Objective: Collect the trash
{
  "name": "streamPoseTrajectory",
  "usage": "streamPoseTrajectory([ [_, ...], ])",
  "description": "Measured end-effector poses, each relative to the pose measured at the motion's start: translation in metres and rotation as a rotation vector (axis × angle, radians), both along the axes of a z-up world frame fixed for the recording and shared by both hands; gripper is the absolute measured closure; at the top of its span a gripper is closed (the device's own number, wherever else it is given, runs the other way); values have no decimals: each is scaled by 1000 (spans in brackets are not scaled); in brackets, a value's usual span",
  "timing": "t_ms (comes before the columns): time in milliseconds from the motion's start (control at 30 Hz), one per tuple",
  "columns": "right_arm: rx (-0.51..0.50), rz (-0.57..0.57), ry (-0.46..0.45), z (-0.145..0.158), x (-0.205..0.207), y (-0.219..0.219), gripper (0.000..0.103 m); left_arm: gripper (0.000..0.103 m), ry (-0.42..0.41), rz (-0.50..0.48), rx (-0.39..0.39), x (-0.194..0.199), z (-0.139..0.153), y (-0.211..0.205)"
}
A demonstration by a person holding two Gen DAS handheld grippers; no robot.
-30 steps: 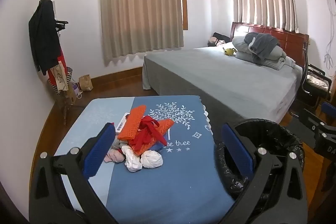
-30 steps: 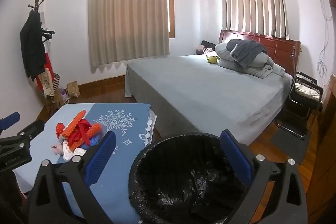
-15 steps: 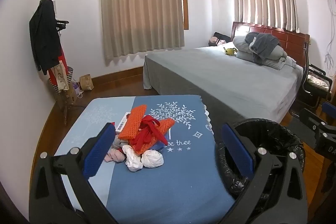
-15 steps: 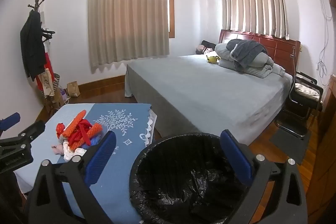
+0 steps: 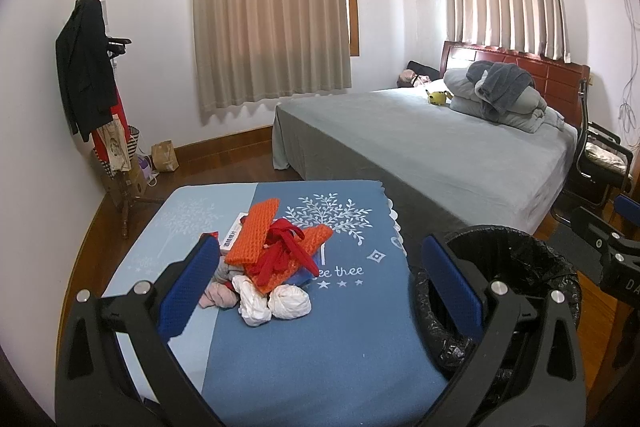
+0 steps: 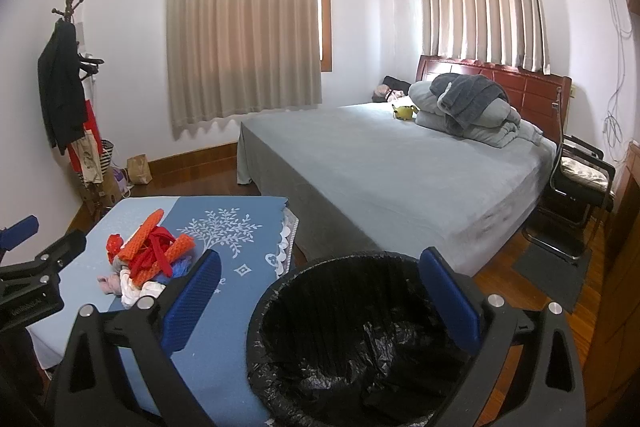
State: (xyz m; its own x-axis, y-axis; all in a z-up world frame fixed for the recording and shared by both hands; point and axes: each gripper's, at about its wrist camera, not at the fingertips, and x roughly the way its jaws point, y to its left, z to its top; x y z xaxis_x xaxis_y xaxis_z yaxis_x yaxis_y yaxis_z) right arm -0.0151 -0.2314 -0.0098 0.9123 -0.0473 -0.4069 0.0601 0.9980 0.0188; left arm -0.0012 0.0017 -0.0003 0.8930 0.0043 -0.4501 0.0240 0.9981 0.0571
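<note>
Blue-clothed table (image 5: 320,339) bears a trash pile (image 5: 272,267) beside the bin (image 6: 360,339).

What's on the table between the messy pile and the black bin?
Only bare blue tablecloth with white "thee" lettering lies between the pile of orange, red and white trash and the black-lined round bin, seen in the left wrist view.

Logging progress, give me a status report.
Left claw open, empty. Right claw open, empty. Trash pile untouched on table; bin beside it. Nothing blocking.
</note>
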Motion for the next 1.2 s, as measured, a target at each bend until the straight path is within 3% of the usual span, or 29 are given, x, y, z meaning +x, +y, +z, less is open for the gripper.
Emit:
streamPoseTrajectory([
  [1200, 4, 2, 6, -3, 0, -2, 6, 5, 5, 1, -4, 0, -4, -1],
])
